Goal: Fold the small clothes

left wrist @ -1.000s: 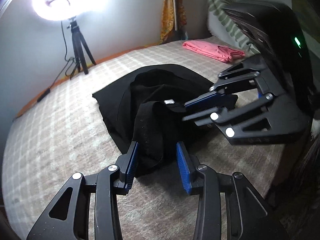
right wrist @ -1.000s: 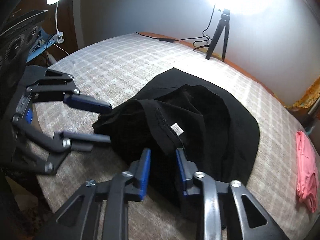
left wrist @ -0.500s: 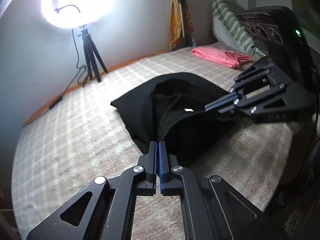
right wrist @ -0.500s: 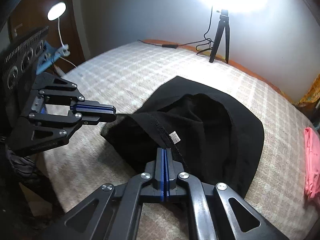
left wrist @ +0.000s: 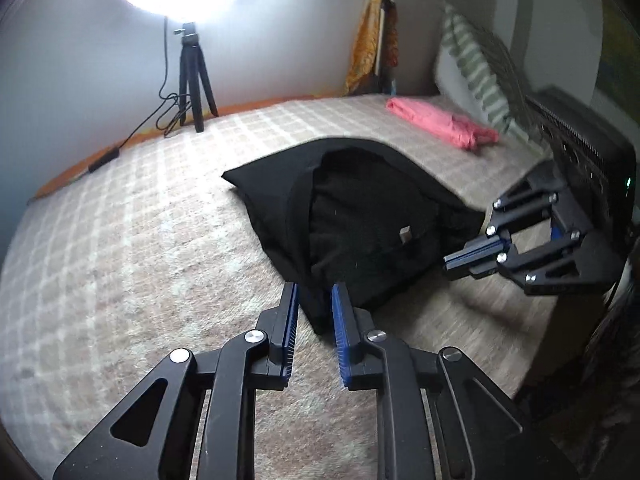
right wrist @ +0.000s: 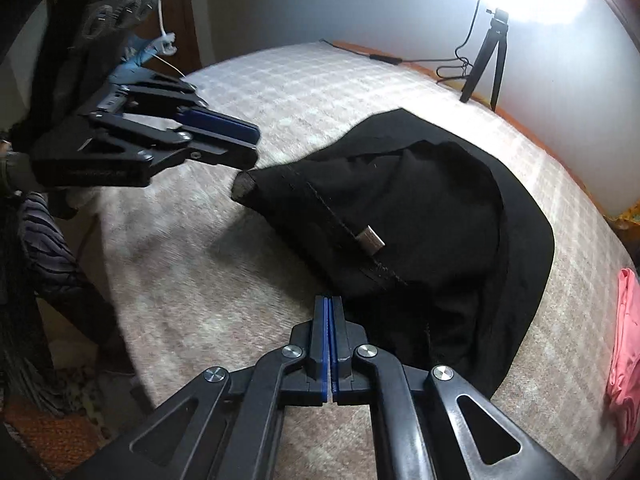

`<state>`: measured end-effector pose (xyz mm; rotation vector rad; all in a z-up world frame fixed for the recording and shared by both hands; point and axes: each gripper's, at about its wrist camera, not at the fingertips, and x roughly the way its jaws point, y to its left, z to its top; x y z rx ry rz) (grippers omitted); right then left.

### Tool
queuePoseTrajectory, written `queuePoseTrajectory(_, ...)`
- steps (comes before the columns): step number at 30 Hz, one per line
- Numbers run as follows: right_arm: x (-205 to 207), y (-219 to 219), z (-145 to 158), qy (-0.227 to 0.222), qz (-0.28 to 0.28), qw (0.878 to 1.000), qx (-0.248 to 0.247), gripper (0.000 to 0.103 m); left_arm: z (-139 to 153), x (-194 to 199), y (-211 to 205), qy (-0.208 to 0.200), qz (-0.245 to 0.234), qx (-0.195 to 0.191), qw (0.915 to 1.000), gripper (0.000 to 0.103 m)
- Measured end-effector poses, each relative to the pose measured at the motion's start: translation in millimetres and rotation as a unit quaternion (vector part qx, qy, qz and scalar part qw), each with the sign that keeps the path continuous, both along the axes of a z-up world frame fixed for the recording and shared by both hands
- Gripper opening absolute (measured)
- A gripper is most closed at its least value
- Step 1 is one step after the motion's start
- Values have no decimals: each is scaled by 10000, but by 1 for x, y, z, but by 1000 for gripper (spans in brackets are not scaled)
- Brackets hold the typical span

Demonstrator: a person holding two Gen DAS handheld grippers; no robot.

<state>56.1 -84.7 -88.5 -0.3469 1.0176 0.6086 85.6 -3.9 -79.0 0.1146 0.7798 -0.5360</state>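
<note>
Left wrist view: left hand-held gripper point(left wrist: 314, 308) gaping around black cotton garment point(left wrist: 360, 216) corner; right hand-held gripper point(right wrist: 328, 320) clenching hem, stretching it.

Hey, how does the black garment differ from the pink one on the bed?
The black garment lies mid-bed, close by; the pink garment lies far off by the striped pillow. The black one looks larger and is spread out with a label showing; the pink one is a narrow bundle. Both rest on the checked bedcover.
</note>
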Motion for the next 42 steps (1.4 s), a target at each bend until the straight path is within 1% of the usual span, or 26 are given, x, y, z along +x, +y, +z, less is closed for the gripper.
queuePoseTrajectory(1, 1, -3, 4, -49, -52, 10000, 53, 0, 2, 1, 2, 11, 44, -101, 9999, 15)
queuePoseTrajectory(2, 3, -7, 9, -81, -138, 9998, 133, 4, 3, 3, 3, 26, 83, -202, 9998, 16)
queuePoseTrajectory(3, 5, -12, 15, -120, -245, 9993, 252, 12, 3, 5, 3, 39, 95, -256, 9996, 16)
queuePoseTrajectory(4, 7, -16, 19, -161, -330, 9987, 359, 18, 3, 6, 1, 51, 89, -286, 9995, 16)
queuePoseTrajectory(5, 11, -20, 24, -193, -455, 9976, 475, 24, 2, 8, -3, 51, 56, -273, 9996, 19)
queuePoseTrajectory(7, 16, -26, 27, -195, -675, 9960, 554, 24, -1, 8, -15, 20, -129, -120, 9998, 27)
queuePoseTrajectory(8, 19, -29, 28, -209, -794, 9949, 586, 24, -5, 9, -20, 39, -216, -32, 9998, 28)
queuePoseTrajectory(11, 25, -36, 24, -123, -987, 9926, 697, 25, -19, 11, -31, 308, -434, 168, 9984, 28)
queuePoseTrajectory(12, 26, -35, 21, -85, -976, 9936, 560, 25, -26, 9, -34, 494, -603, 224, 9967, 28)
queuePoseTrajectory(13, 25, -35, 18, -67, -971, 9944, 403, 25, -30, 6, -36, 548, -674, 311, 9957, 28)
queuePoseTrajectory(15, 26, -39, 8, 33, -1027, 9946, 120, 25, -33, -3, -37, 487, -789, 487, 9945, 28)
queuePoseTrajectory(16, 26, -44, 5, 85, -1091, 9940, 68, 25, -32, -6, -35, 509, -810, 466, 9943, 28)
queuePoseTrajectory(18, 28, -52, 4, 140, -1217, 9924, 90, 25, -25, -8, -24, 516, -712, 214, 9959, 28)
queuePoseTrajectory(21, 28, -64, 17, 86, -1345, 9900, 421, 25, -8, -5, -6, 438, -451, -210, 9978, 28)
queuePoseTrajectory(22, 28, -71, 24, 48, -1438, 9878, 590, 26, -4, -1, -1, 426, -351, -365, 9978, 28)
queuePoseTrajectory(24, 29, -82, 31, 2, -1653, 9833, 762, 33, 1, 8, 9, 437, -80, -610, 9971, 28)
queuePoseTrajectory(26, 31, -92, 31, 69, -1904, 9781, 840, 33, -1, 19, 12, 479, 79, -606, 9970, 28)
queuePoseTrajectory(28, 35, -101, 25, 244, -2154, 9726, 846, 33, -6, 25, 8, 540, 151, -493, 9972, 28)
queuePoseTrajectory(31, 36, -114, 8, 681, -2492, 9621, 877, 34, -11, 30, 3, 585, 124, -342, 9976, 28)
queuePoseTrajectory(32, 36, -117, 1, 861, -2535, 9591, 925, 36, -14, 31, 0, 634, 96, -319, 9974, 28)
queuePoseTrajectory(34, 33, -118, -8, 1048, -2584, 9561, 906, 36, -19, 32, -2, 735, 84, -236, 9970, 28)
queuePoseTrajectory(35, 32, -119, -12, 1113, -2590, 9552, 903, 35, -23, 32, -5, 789, 50, -151, 9968, 28)
queuePoseTrajectory(36, 30, -118, -17, 1200, -2557, 9550, 901, 27, -26, 31, -7, 821, 25, -58, 9966, 28)
queuePoseTrajectory(38, 25, -115, -18, 1211, -2419, 9592, 822, 24, -29, 30, -9, 832, 6, 93, 9965, 28)
queuePoseTrajectory(40, 21, -116, -17, 1215, -2315, 9622, 760, 24, -25, 31, -2, 842, 84, -71, 9964, 28)
queuePoseTrajectory(42, 17, -123, -15, 1248, -2339, 9602, 879, 27, -19, 36, 8, 834, 266, -253, 9958, 34)
